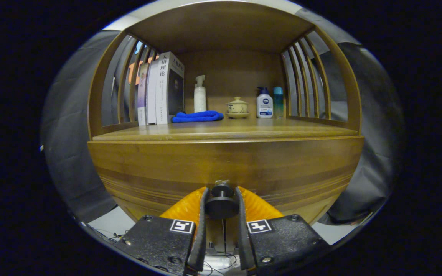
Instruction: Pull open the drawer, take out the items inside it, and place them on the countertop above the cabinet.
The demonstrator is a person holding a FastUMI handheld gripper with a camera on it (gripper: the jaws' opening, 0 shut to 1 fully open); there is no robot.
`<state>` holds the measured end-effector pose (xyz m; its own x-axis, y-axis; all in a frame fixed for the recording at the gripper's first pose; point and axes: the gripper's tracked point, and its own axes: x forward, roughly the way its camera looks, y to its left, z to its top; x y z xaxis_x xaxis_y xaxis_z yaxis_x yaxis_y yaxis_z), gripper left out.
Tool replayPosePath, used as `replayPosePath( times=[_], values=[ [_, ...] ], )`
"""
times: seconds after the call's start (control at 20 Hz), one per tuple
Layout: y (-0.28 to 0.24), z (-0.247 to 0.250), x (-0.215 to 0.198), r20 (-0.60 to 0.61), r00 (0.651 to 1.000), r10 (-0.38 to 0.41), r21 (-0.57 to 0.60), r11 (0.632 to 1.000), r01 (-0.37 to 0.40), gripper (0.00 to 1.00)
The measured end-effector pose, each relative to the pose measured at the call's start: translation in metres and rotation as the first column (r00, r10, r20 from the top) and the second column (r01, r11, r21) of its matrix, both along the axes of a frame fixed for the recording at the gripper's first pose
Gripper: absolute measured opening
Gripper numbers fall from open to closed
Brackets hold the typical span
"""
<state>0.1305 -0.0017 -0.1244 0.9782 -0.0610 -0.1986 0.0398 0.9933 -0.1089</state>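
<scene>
The wooden drawer front (225, 165) of the cabinet spans the view just below the countertop (225, 132). Its dark round knob (221, 204) sits between my two fingers, and my gripper (221, 199) is shut on it, one finger pressing each side. The drawer looks closed or nearly so, flush under the countertop edge. Nothing inside it can be seen.
On the countertop stand several books (159, 90) at the left, a folded blue cloth (197, 116), a white pump bottle (200, 96), a small lidded cup on a saucer (237, 107), a white lotion bottle (264, 103) and a teal bottle (278, 100). Slatted wooden sides enclose the shelf.
</scene>
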Motion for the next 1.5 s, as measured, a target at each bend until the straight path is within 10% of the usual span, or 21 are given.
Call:
replayPosePath(
  times=[1.5],
  values=[
    [0.003, -0.019, -0.148, 0.024, 1.0, 0.007, 0.041, 0.999, -0.008, 0.32]
  ],
)
